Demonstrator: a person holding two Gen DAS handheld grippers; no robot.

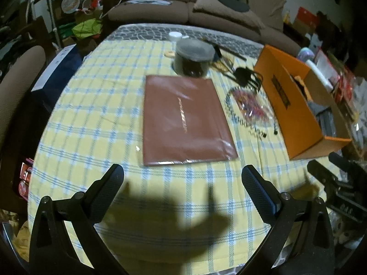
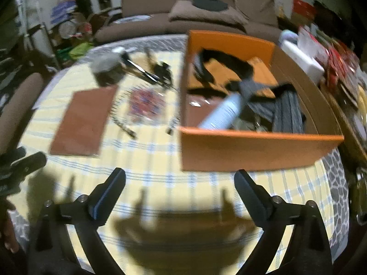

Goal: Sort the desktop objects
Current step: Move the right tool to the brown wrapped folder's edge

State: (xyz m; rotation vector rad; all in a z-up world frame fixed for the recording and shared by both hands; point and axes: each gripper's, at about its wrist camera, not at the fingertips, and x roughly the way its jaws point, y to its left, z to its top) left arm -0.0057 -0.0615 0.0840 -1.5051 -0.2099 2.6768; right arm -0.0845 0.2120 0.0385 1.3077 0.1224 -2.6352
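**Both grippers wide and empty over the checked cloth**

A flat brown folder [image 1: 187, 119] in a shiny clear sleeve lies at the centre of the left wrist view, on a yellow cloth [image 1: 91, 114] with blue checks. Just above it stands a dark round tin [image 1: 193, 59] with a grey lid. To the right of the folder lie a packet of coloured bits [image 1: 250, 106], ringed by a black-and-white cord [image 1: 238, 120], and a tangle of black clips [image 1: 246, 76].

At the right of that view sits an orange box [image 1: 298, 119], open at the top. In the right wrist view the box [image 2: 252, 146] fills the centre right; inside it lie a pale blue bottle [image 2: 226, 111], tilted, black straps [image 2: 220, 61] and something dark grey and ribbed [image 2: 287, 112]. This view is blurred.

The left gripper [image 1: 182, 178] stands with its jaws spread as wide as they go, nothing between them, above bare cloth at the lower edge of the frame, below the folder. The right gripper [image 2: 180, 183] is likewise spread wide and empty, just below the box's near wall.
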